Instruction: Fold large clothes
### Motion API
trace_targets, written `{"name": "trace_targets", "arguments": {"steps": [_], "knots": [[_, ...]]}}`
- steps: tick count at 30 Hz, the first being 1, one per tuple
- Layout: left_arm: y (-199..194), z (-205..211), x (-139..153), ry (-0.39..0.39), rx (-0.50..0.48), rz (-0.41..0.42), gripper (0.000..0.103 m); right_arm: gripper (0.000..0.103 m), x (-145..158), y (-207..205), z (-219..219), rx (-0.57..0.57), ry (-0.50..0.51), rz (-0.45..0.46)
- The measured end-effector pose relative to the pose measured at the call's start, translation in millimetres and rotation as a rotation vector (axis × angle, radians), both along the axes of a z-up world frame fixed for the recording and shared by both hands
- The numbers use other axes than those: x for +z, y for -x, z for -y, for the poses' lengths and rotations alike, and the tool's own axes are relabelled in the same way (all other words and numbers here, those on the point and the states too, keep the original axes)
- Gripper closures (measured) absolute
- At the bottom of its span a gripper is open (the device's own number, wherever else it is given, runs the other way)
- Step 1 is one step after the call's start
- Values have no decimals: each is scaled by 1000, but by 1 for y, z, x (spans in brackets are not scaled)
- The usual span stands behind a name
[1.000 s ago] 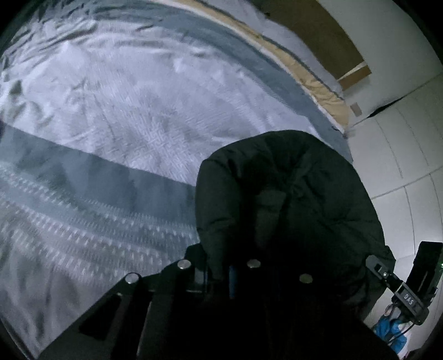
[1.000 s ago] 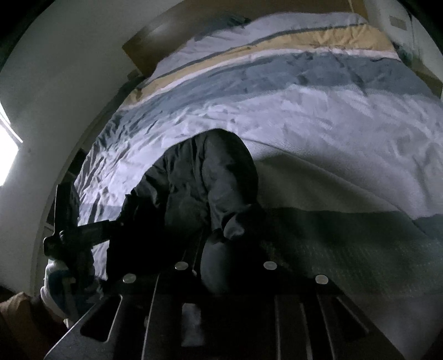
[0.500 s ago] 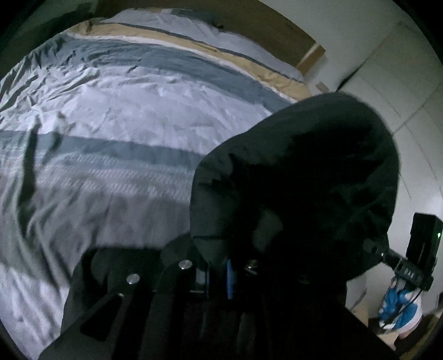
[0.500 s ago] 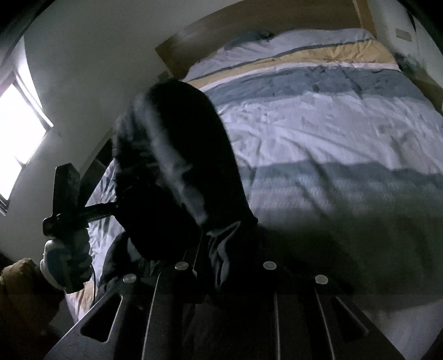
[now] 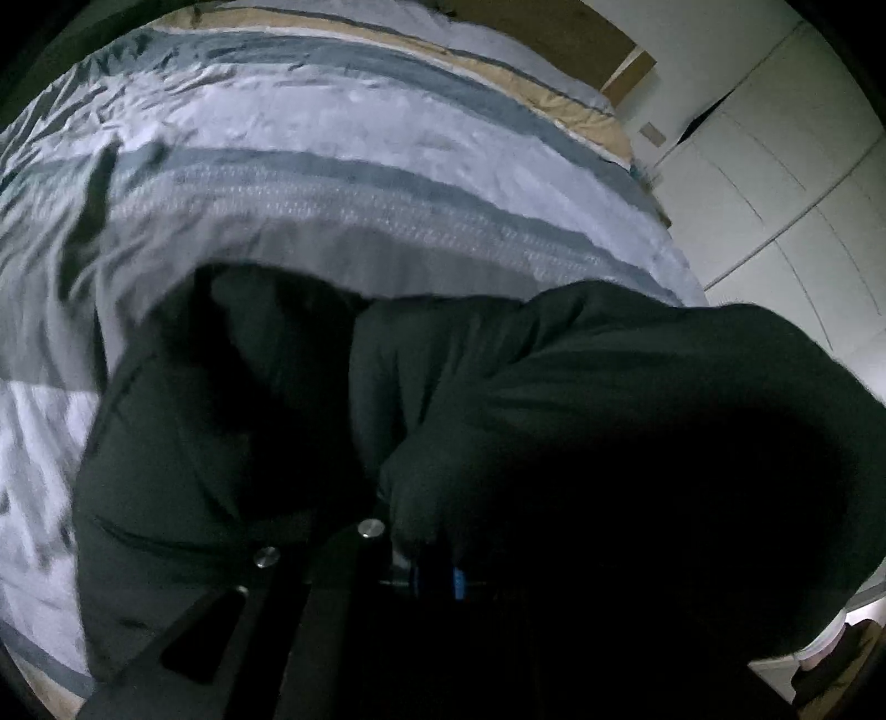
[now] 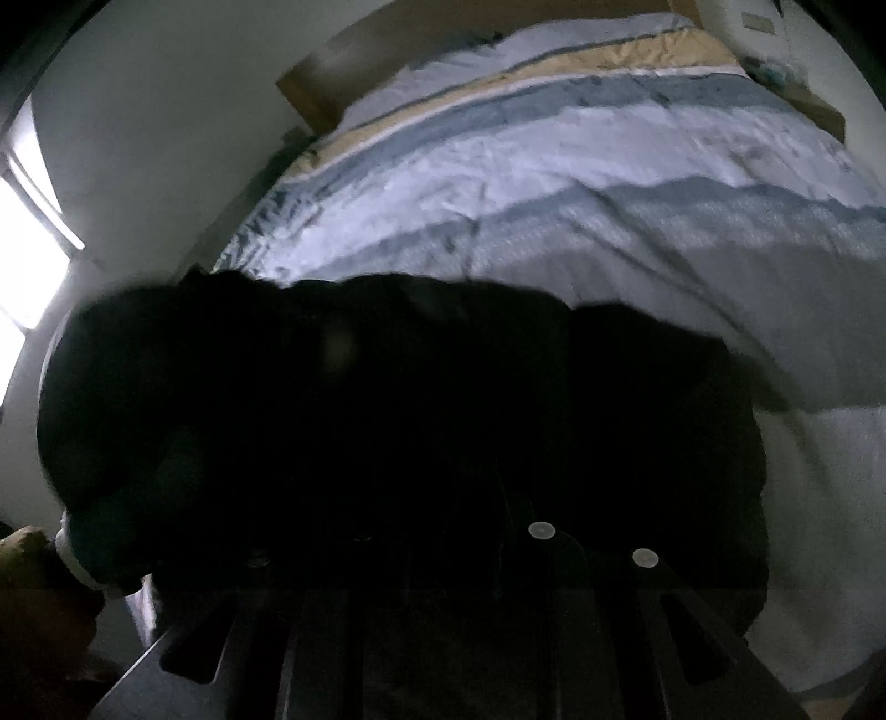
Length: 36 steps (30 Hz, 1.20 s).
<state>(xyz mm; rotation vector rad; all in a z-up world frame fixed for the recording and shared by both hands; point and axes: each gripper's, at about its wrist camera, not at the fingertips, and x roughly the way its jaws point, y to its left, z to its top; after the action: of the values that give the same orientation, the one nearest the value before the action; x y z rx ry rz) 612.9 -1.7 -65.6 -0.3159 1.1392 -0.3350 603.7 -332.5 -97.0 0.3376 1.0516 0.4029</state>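
Note:
A big dark padded jacket [image 5: 554, 415] hangs bunched over the near part of a striped bed [image 5: 332, 138] and fills the lower half of both views. My left gripper [image 5: 421, 531] is shut on a fold of it; the fingertips are buried in the fabric. In the right wrist view the jacket [image 6: 387, 387] is almost black and blurred. My right gripper [image 6: 443, 498] is sunk into the cloth and grips it, with its fingertips hidden. The bed cover [image 6: 609, 166] lies wrinkled beyond the jacket.
A wooden headboard [image 5: 554, 33] stands at the far end of the bed. White wardrobe doors [image 5: 775, 166] run along one side. On the other side are a pale wall and a bright window [image 6: 27, 249].
Both grippers have swept across the bed with the jacket. The jacket, bunched and lifted before, now spreads wider and lower across both views. The other gripper no longer shows in either view.

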Motion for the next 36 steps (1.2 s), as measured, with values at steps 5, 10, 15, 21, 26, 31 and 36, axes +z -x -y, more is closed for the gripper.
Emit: {"name": "trace_targets", "arguments": {"steps": [5,10,15,21,26,31,36], "knots": [[-4,5,-13,-25,10,15,96,82,-19,-2,-8,-26,58,23],[-19,11,-15,-54,30,45,95,78,-19,-12,-19,-47,212,106],[-9,14,-19,-59,29,60,93,76,-30,-4,-23,-47,270,132],[11,8,0,-42,6,62,83,59,-21,16,-21,-26,292,126],[41,-5,14,-22,29,14,78,45,-10,39,-20,-30,317,102],[80,-28,39,0,79,-2,77,41,7,69,-9,-54,329,55],[89,-35,77,-19,76,60,77,39,40,82,6,-98,304,56]]}}
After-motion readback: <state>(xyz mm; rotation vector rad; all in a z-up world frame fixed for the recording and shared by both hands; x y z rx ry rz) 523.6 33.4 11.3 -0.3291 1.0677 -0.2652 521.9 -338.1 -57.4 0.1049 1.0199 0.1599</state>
